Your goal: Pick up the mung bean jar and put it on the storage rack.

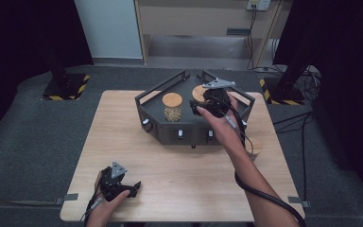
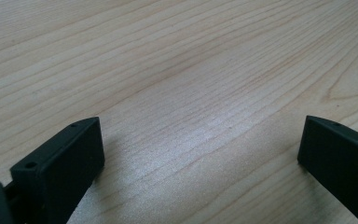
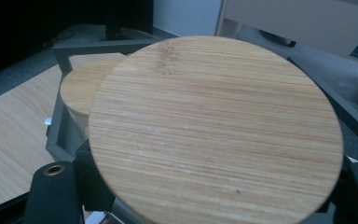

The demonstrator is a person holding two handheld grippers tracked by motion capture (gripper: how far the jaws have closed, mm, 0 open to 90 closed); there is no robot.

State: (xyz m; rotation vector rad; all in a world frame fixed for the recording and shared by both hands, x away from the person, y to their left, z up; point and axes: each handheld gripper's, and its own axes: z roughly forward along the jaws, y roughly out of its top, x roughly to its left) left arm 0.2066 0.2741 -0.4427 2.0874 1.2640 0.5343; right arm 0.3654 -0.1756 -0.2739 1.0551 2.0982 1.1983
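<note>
The right gripper (image 1: 207, 105) reaches into a dark tray (image 1: 145, 112) on a wooden table (image 1: 184, 179). Its jaws pinch a jar (image 3: 216, 128) under its round wooden lid, which hides the jar's body. A second jar (image 1: 172, 107) stands beside it in the tray. The left gripper (image 2: 200, 149) rests on the table, jaws spread wide and empty.

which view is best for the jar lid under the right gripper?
Right gripper view: the round wooden lid is close up between that gripper's jaws, grain clear. High view shows a sliver of it beside the right gripper, inside the dark tray. Left gripper view looks at the table top.
</note>
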